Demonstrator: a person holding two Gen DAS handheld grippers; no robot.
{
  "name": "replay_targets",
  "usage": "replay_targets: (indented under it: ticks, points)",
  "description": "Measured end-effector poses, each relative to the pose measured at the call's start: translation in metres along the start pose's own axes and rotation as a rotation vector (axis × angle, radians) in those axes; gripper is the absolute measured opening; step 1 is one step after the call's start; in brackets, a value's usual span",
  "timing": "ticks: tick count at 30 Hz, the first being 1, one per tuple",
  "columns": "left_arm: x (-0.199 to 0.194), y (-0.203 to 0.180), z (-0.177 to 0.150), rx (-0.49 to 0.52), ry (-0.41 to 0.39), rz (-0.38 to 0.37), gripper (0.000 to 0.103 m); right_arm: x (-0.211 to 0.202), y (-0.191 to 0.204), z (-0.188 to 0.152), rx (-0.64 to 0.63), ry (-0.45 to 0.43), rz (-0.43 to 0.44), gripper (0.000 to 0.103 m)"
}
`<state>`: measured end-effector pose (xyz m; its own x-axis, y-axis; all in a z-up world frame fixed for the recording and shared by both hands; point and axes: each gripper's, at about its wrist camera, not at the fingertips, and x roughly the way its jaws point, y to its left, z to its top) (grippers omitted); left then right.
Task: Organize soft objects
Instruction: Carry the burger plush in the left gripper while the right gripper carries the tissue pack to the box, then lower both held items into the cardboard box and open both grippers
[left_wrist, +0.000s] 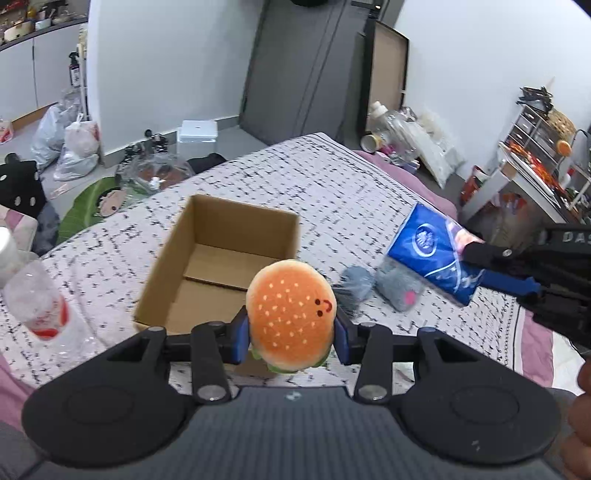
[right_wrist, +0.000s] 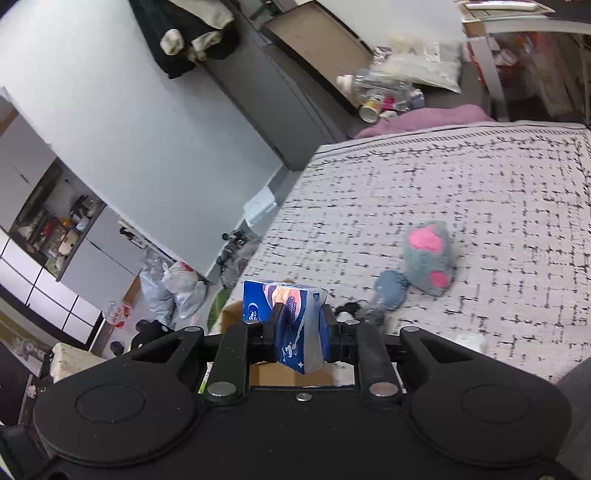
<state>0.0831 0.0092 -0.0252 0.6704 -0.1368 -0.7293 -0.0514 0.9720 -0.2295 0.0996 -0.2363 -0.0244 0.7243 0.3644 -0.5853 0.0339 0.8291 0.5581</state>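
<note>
My left gripper (left_wrist: 291, 338) is shut on a plush hamburger (left_wrist: 290, 314) and holds it above the near edge of an open, empty cardboard box (left_wrist: 218, 266) on the bed. My right gripper (right_wrist: 301, 332) is shut on a blue tissue pack (right_wrist: 291, 321); it also shows in the left wrist view (left_wrist: 432, 254), held above the bed to the right of the box. A grey plush paw with pink pads (right_wrist: 430, 256) and a small grey-blue plush (right_wrist: 388, 290) lie on the bedspread, between box and tissue pack in the left wrist view (left_wrist: 400, 290).
A clear plastic bottle with a red label (left_wrist: 40, 306) lies on the bed left of the box. The patterned bedspread (right_wrist: 461, 184) stretches far right. Bags, a white box (left_wrist: 197, 136) and clutter sit on the floor beyond the bed.
</note>
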Motion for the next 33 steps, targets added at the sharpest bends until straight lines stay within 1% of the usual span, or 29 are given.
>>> replay_targets:
  ticks: [6, 15, 21, 33]
  points:
    - [-0.004, 0.025, 0.006, -0.025, -0.010, 0.009, 0.043, 0.008, 0.021, -0.006, -0.021, 0.006, 0.027, 0.019]
    - [0.011, 0.050, 0.014, -0.037, 0.015, 0.034, 0.043, 0.030, 0.036, -0.016, -0.031, 0.039, 0.039, 0.019]
    - [0.032, 0.066, 0.019, -0.055, 0.045, 0.056, 0.043, 0.051, 0.044, -0.024, -0.045, 0.085, 0.040, 0.019]
    - [0.070, 0.077, 0.017, -0.082, 0.130, 0.085, 0.044, 0.088, 0.046, -0.029, -0.045, 0.163, 0.007, 0.019]
